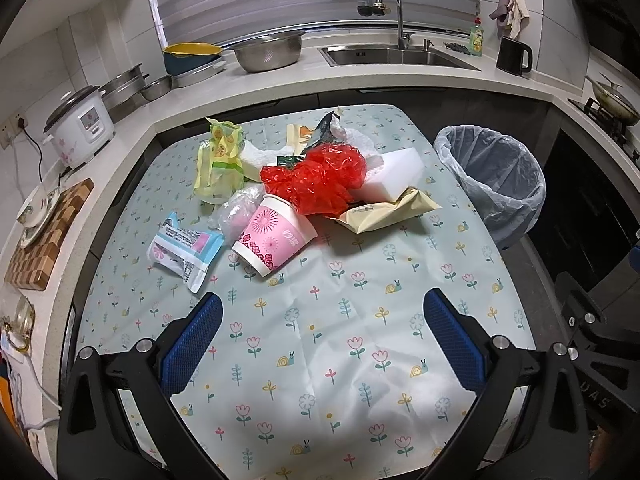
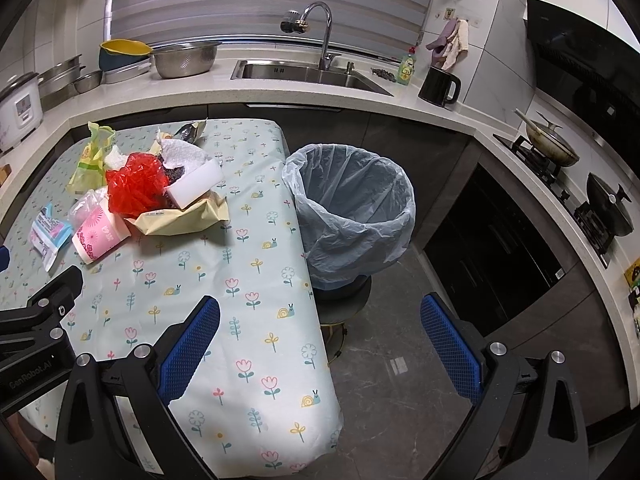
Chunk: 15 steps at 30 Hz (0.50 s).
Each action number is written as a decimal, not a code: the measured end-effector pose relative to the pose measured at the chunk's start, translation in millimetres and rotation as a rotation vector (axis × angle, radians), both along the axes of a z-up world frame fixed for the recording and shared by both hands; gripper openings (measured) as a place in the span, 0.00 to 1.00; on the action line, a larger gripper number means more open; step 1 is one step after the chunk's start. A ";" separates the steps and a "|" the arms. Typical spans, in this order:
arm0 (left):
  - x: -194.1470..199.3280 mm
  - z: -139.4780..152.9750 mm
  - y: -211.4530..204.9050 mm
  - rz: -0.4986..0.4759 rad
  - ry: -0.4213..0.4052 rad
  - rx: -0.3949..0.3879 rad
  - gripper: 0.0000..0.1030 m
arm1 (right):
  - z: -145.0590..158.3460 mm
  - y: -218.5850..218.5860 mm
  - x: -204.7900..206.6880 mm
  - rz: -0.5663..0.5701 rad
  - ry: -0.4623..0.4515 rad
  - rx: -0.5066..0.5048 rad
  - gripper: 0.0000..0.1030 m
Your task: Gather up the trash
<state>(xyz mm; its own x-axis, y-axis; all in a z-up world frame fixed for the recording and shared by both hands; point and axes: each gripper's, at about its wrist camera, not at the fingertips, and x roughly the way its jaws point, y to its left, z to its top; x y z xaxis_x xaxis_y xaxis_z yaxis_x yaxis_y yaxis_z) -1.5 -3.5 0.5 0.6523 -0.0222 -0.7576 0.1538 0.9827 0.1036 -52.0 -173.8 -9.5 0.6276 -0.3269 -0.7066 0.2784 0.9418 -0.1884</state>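
While both claws hang above the flowered tablecloth (image 1: 352, 344), neither grips anything. The left gripper (image 1: 322, 340) has its blue-padded fingers (image 1: 192, 344) spread wide, with only bare cloth between them and nothing touching the pads. The right gripper (image 2: 320, 342) is spread just as wide, one finger over the table's edge and the other over the grey floor (image 2: 400, 400). The trash lies in a heap at the table's far side: a red plastic bag (image 1: 316, 180) on top, a pink paper cup (image 1: 272, 240) tipped on its side, a blue-and-white wrapper (image 1: 182, 246), a yellow-green packet (image 1: 220, 156), a white foam block (image 1: 394, 174) and a beige envelope (image 1: 380, 212). The lined trash bin (image 2: 352, 208) stands just beside the table.
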 end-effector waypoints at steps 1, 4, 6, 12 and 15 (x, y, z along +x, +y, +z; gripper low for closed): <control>0.7 -0.4 1.1 0.001 0.001 -0.002 0.93 | 0.1 0.9 0.4 0.002 0.001 -0.001 0.93; 2.6 -2.0 4.1 0.003 0.006 -0.007 0.93 | -0.6 8.1 5.5 0.005 0.007 -0.008 0.93; 4.2 -3.2 5.8 0.008 0.010 -0.007 0.93 | -0.8 8.9 6.8 0.007 0.009 -0.009 0.93; 9.3 -7.3 12.9 0.016 0.019 -0.019 0.93 | -1.8 13.2 12.5 0.007 0.010 -0.015 0.93; 14.5 -10.9 22.9 0.024 0.017 -0.038 0.93 | -2.7 14.6 16.7 0.007 -0.002 -0.005 0.93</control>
<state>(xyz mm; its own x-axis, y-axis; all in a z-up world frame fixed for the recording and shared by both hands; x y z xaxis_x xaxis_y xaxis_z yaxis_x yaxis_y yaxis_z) 12.9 19.4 -10.5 0.6403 -0.0361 -0.7673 0.1319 0.9892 0.0636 -35.3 -159.1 -12.2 0.6309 -0.3261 -0.7040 0.2726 0.9427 -0.1924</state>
